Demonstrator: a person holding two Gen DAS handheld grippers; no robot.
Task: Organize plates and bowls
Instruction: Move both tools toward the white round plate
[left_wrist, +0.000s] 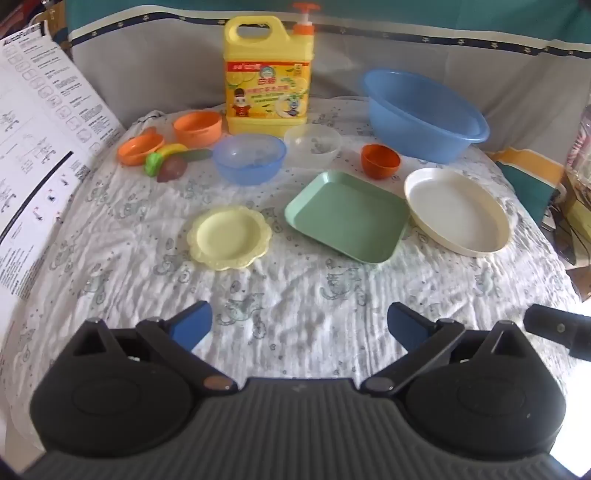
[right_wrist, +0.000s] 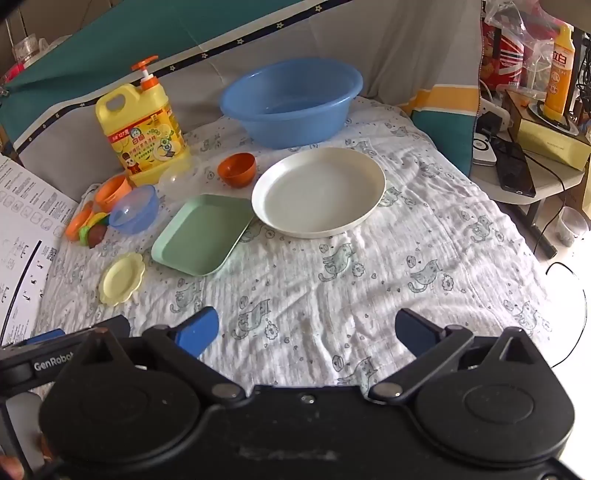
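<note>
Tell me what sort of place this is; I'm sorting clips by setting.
Probably a home room, not a lab: the dishes sit on a cat-print cloth spread over a soft surface, a jug of dish soap stands at the back, and a cluttered side table holds household odds and ends.

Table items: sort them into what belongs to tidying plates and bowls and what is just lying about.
For the job: yellow plate, green tray, white plate, blue bowl, clear bowl, red bowl, orange bowls, blue basin.

Lying about: detergent jug, toy food, printed sheet.
</note>
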